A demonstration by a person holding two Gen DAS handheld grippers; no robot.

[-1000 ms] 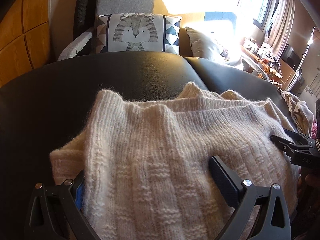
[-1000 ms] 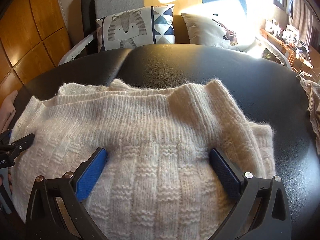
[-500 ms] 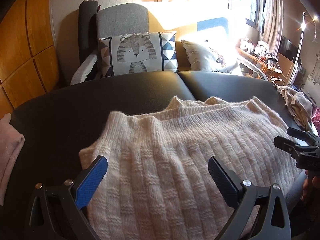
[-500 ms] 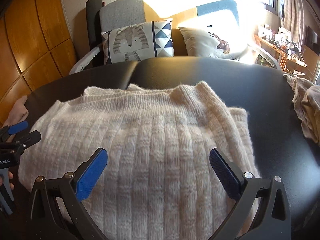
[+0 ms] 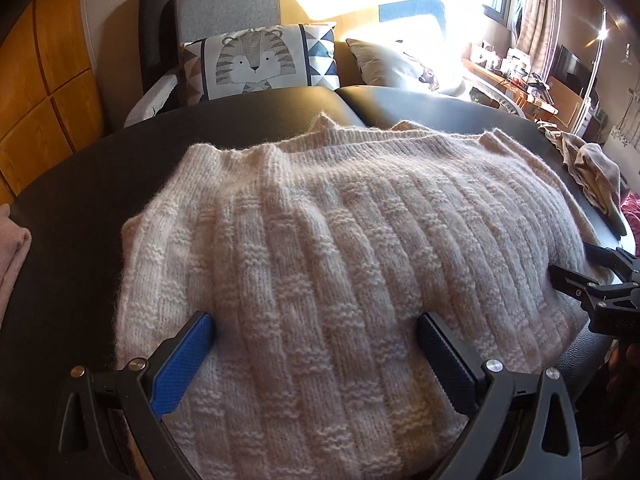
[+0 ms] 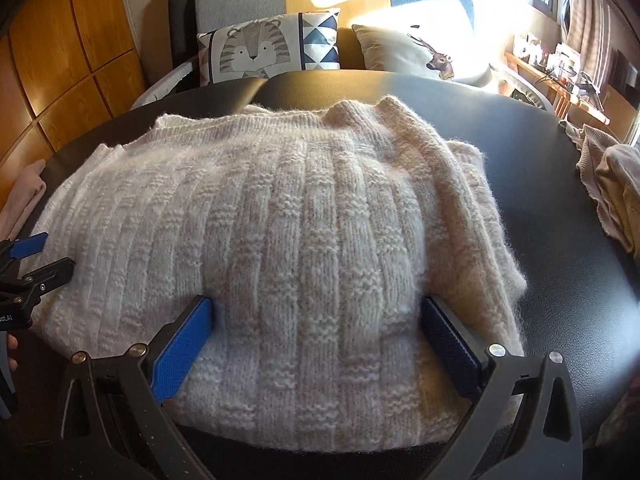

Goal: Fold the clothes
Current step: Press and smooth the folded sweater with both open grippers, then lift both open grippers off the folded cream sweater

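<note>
The left gripper (image 5: 314,354) is spread wide, its 2 blue-padded fingers (image 5: 182,360) resting on the near part of the cream chunky-knit wool sweater (image 5: 340,248) without pinching it. The right gripper (image 6: 318,344) is likewise released, its jaws apart over the same garment near its right side. The sweater lies folded on the black leather seat surface (image 6: 560,216), with a tiger-print cushion (image 6: 260,48) behind it and a beige crumpled cloth (image 6: 612,184) at the far right.
</note>
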